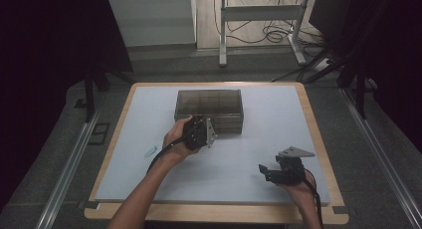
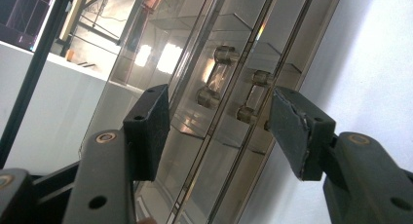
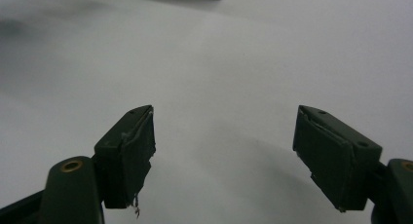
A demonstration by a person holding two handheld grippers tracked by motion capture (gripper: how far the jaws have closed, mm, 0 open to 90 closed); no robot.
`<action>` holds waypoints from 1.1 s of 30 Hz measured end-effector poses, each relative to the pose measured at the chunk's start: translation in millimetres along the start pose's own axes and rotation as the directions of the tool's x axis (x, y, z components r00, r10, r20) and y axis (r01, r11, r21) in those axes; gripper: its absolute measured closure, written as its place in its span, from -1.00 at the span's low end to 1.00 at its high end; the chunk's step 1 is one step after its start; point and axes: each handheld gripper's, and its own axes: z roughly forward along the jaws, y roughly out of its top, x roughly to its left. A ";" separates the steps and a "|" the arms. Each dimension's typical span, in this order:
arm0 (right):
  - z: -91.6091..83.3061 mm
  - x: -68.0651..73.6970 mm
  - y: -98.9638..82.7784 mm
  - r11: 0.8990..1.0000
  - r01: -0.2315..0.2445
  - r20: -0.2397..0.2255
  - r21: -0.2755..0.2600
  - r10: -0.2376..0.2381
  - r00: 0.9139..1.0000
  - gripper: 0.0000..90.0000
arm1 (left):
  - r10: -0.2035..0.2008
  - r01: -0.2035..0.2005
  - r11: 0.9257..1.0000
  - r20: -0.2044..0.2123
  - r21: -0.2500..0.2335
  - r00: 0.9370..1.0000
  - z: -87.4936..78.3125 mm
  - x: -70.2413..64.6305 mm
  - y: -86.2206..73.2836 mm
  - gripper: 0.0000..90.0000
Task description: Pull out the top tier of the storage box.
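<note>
White desk under dim light: smoked clear box at far centre; left gripper against its front, jaws apart around handles; right gripper open, empty, near right.

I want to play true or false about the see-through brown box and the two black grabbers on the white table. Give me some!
1. The left gripper is right up at the front of the smoky clear plastic drawer box. True.
2. Its jaws are squeezed on a drawer handle. False: they stand apart with the clear handles ahead of them, not pinched.
3. The right gripper is holding a red ball. False: its jaws are open with only the white table top between them.
4. A small pale blue thing lies on the table near the left forearm. True.
5. The box sits on the floor. False: it stands on the table.
</note>
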 end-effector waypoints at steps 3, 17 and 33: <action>-0.2 -0.2 0.0 1.000 -0.001 0.000 -0.001 0.001 1.000 -0.49 | 0.004 -0.004 1.000 -0.006 0.002 1.000 -0.4 -0.1 -0.9 -0.08; -0.3 -0.8 -0.3 1.000 -0.003 0.001 0.001 0.003 1.000 -0.49 | 0.063 -0.064 0.998 -0.099 -0.008 0.993 2.8 -11.9 -2.0 0.00; 0.4 -2.6 -2.1 1.000 -0.011 0.006 0.002 0.010 1.000 -0.49 | 0.109 -0.111 0.994 -0.230 0.004 0.967 10.2 -30.3 -6.5 0.26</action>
